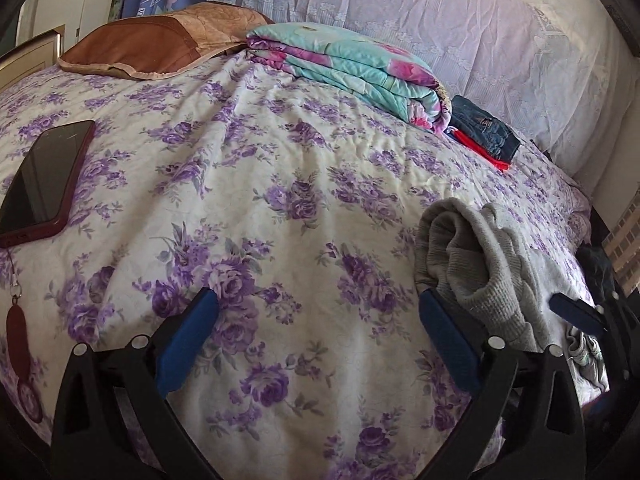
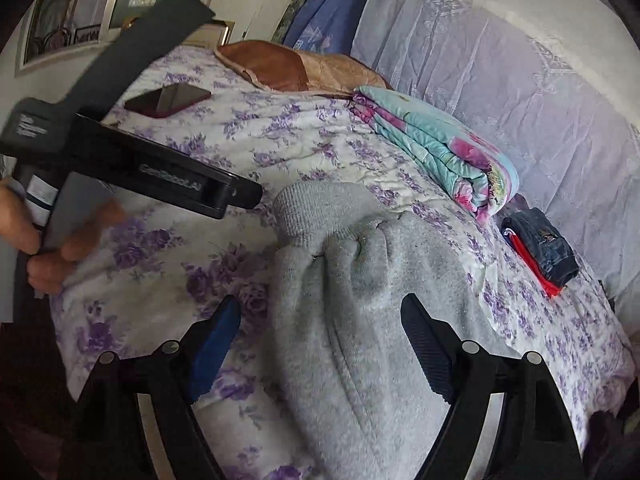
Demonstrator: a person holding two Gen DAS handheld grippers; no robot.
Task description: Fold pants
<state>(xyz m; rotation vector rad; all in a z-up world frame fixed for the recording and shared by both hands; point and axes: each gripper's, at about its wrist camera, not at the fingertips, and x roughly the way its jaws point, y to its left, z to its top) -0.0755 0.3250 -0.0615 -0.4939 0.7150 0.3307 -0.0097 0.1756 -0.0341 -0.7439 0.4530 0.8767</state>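
Observation:
Grey fleece pants [image 2: 360, 300] lie bunched on the purple-flowered bedspread [image 2: 168, 264], ribbed cuff toward the far end. In the left wrist view the pants [image 1: 480, 264] lie at the right. My left gripper [image 1: 316, 312] is open and empty over bare bedspread [image 1: 280, 184], its right finger next to the pants' edge. My right gripper [image 2: 320, 320] is open just above the pants, jaws straddling the fabric without gripping it. The left gripper's body [image 2: 152, 176] shows in the right wrist view, held in a hand.
A phone in a red case [image 1: 44, 176] lies on the left of the bed. A folded teal-and-pink quilt [image 1: 352, 68], a brown pillow [image 1: 160, 40] and small folded jeans on red cloth [image 1: 484, 128] sit along the far side by a lace curtain.

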